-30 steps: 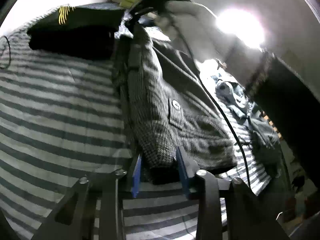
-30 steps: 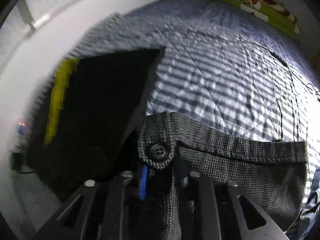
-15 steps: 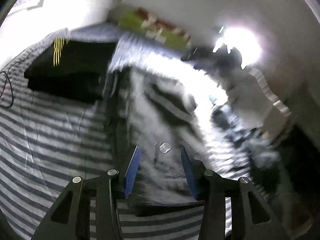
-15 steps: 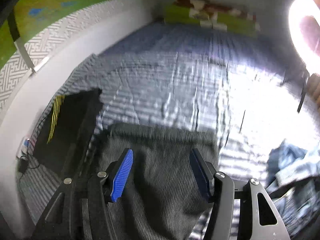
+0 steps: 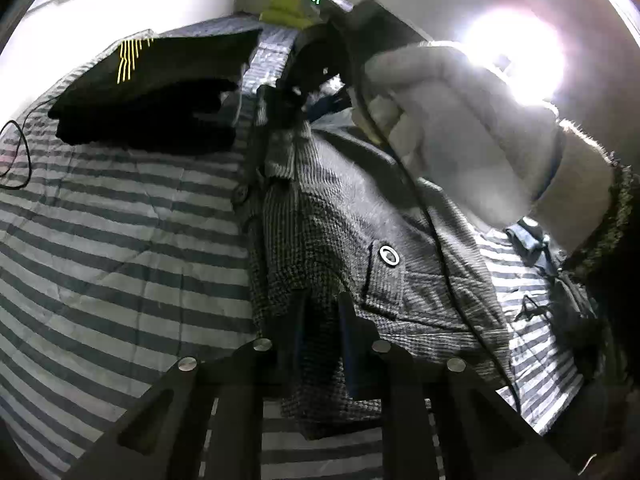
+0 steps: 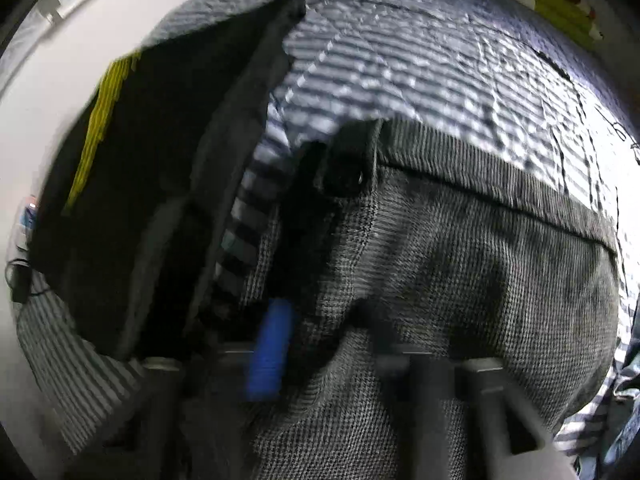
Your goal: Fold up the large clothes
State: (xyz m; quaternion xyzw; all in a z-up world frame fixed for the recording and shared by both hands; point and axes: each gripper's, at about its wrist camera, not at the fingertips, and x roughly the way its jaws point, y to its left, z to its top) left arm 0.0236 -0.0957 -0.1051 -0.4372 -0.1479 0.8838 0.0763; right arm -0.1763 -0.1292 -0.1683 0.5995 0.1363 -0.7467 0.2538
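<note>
Grey houndstooth trousers (image 5: 328, 240) lie on the bed's striped quilt (image 5: 120, 248), waistband button (image 6: 346, 178) at the far end in the right wrist view. Left gripper (image 5: 320, 332) jaws clenched on a bunched fold of the fabric near a pocket snap (image 5: 389, 256). Right gripper (image 6: 320, 344) blurred, blue pad (image 6: 270, 354) pressed against the cloth, jaws clamped on the trousers near the waistband. A white-gloved hand (image 5: 460, 136) holds the right gripper above the far end. Folded black garment (image 5: 160, 88) with yellow stripes sits just beside the waistband. Thin black cable (image 5: 20, 156) lies on the quilt at left.
</note>
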